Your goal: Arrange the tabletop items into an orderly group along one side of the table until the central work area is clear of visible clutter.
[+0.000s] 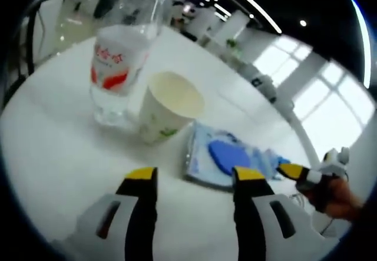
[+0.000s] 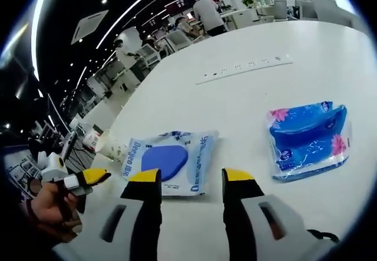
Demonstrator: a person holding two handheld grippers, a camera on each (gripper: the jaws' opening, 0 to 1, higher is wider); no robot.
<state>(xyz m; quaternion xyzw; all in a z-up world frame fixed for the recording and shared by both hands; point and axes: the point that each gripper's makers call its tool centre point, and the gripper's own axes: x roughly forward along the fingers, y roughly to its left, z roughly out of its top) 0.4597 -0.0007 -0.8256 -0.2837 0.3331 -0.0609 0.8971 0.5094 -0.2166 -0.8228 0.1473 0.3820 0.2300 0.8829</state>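
Wipes pack flat on desk, dead ahead of right gripper, long axis across jaws. Jaws apart, empty. Left gripper likewise agape, offset. Right nearer.

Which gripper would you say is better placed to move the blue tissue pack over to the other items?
Probably the right. The blue tissue pack lies alone, just beyond the open right gripper. The left gripper faces the wipes pack, paper cup and water bottle already grouped together.
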